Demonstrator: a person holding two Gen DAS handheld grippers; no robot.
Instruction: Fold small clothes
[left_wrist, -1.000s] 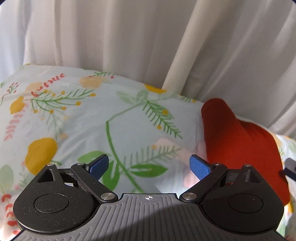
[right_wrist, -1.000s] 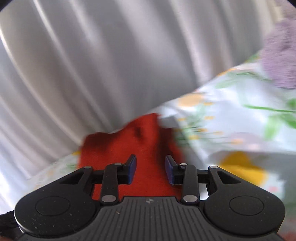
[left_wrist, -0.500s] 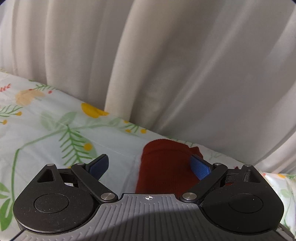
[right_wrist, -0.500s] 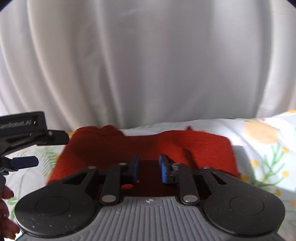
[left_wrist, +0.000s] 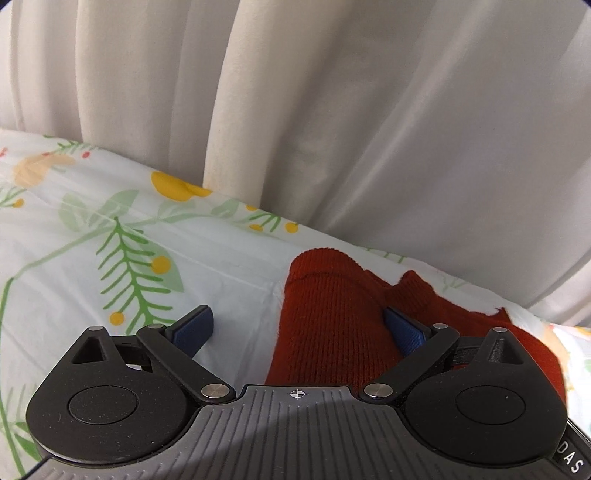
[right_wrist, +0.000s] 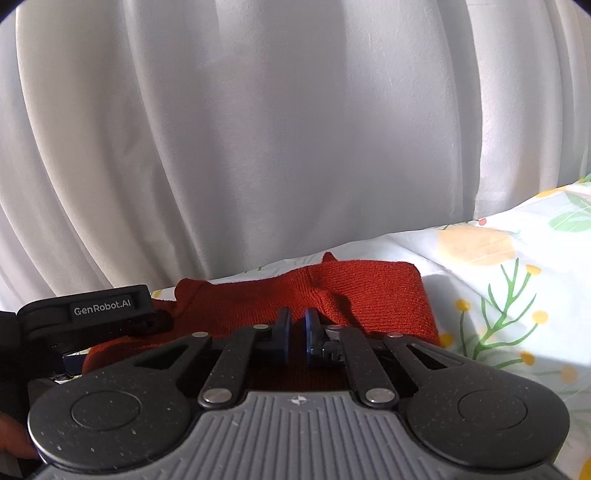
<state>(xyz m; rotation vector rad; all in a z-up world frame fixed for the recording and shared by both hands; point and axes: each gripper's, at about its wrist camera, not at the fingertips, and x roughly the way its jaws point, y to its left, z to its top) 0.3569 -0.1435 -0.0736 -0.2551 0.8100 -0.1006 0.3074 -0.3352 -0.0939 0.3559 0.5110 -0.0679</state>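
Lay lengthwise across lower centre of frame, red knit garment (right_wrist: 369, 295): right gripper (right_wrist: 296, 334) clamped mid-edge, left gripper (left_wrist: 295, 330) spread wide astride its end.

The supporting surface is a bed covered with a pale floral sheet (left_wrist: 229, 258), printed with green fern sprigs, yellow berries and orange-yellow fruit shapes. The sheet shows light creases. Its far edge meets a white pleated curtain (left_wrist: 332, 110). One item lies directly on the sheet: a rust-red knitted garment (left_wrist: 332, 325), positioned near the far edge, close to the curtain. In the right wrist view the garment (right_wrist: 369, 291) lies across the sheet (right_wrist: 498, 295) as a wide band, with bare printed sheet to its right.
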